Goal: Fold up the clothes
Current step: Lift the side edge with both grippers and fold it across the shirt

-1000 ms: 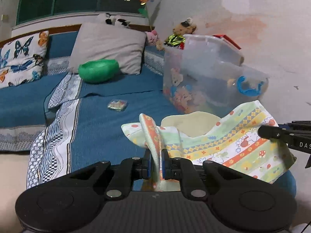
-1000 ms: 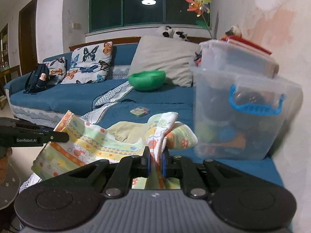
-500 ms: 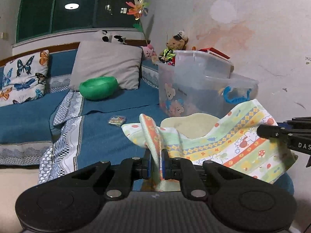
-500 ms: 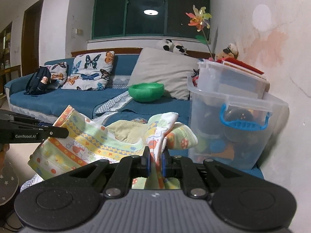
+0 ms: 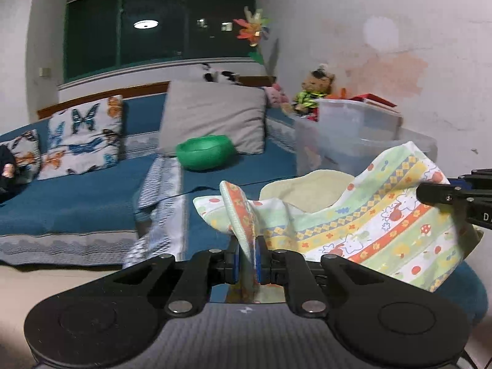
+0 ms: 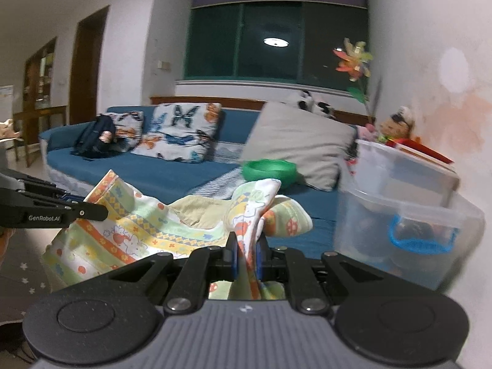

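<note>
So the patterned garment is hanging in the air, stretched between the two tongs, over the front edge of the blue sofa. The left gripper is pinching one bunched corner of it right at its tips, and the rest of the cloth is running off to that gripper's right, where the right gripper's black fingers are poking in from the edge. Flip to the other camera and it's the mirror image: the right gripper is biting its own corner, and the cloth is spreading away to its left toward the left one.

Both sets of jaws are pressed nearly together, with only the folded fabric between the blue pads — no gap showing on either.

What I think matters for the next move: the long axis of the garment is running gripper to gripper, sagging a bit in the middle with the cream lining showing at the top. Neither hand is nearer, each is already on its end. The clear storage bin is sitting just beyond the right gripper, to its right, so I'd guess any swing or lay-down wants to go toward the open sofa seat instead.
</note>
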`<state>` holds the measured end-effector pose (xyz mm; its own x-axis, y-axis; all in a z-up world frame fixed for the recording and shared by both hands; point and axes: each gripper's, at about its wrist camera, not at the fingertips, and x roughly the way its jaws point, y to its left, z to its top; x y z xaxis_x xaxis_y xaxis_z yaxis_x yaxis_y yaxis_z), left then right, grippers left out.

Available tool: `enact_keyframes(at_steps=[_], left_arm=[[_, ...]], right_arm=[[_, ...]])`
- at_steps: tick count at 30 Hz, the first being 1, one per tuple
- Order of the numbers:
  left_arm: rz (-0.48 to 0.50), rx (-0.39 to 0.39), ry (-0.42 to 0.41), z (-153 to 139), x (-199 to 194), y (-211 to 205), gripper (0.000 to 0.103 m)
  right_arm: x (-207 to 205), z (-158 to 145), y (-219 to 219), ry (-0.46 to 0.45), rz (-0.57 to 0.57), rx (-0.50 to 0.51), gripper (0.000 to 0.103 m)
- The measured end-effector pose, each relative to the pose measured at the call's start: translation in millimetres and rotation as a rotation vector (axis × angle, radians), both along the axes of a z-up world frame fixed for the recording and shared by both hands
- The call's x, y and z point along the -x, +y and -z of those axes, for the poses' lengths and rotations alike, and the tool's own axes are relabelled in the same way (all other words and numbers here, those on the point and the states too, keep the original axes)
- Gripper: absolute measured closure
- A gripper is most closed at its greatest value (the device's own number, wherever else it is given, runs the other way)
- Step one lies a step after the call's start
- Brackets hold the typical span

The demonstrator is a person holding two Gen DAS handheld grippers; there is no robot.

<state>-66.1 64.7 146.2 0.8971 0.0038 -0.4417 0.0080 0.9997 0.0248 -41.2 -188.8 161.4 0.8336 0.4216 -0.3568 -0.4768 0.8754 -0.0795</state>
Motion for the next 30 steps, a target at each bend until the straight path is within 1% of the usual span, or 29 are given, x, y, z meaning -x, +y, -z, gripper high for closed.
enact_keyframes(at_steps=[5, 9, 17, 22, 30], left_arm=[[-0.062, 0.027, 0.027, 15.3, -4.3, 27.4, 0.092], [-0.093, 0.027, 0.067, 35.7, -9.3, 48.7, 0.092], [-0.167, 0.073, 0.148, 73.4, -22.1, 95.5, 0.092], [-0.196, 0.092, 0.214, 101.6, -32.4, 109.8, 0.092], [-0.212, 0.110, 0.292, 136.5, -46.4, 111.1, 0.092]], right_arm=[[-13.0, 10.3, 23.3, 0.024, -0.037, -0.008, 0.093], [-29.9, 29.5, 46.3, 0.069, -0.070, 0.006, 0.093], [-59.6, 73.3, 96.1, 0.160, -0.138, 0.055, 0.093], [-74.1, 101.5, 111.1, 0.217, -0.155, 0.059, 0.093], [-86.1, 140.5, 113.3, 0.292, -0.150, 0.086, 0.093]])
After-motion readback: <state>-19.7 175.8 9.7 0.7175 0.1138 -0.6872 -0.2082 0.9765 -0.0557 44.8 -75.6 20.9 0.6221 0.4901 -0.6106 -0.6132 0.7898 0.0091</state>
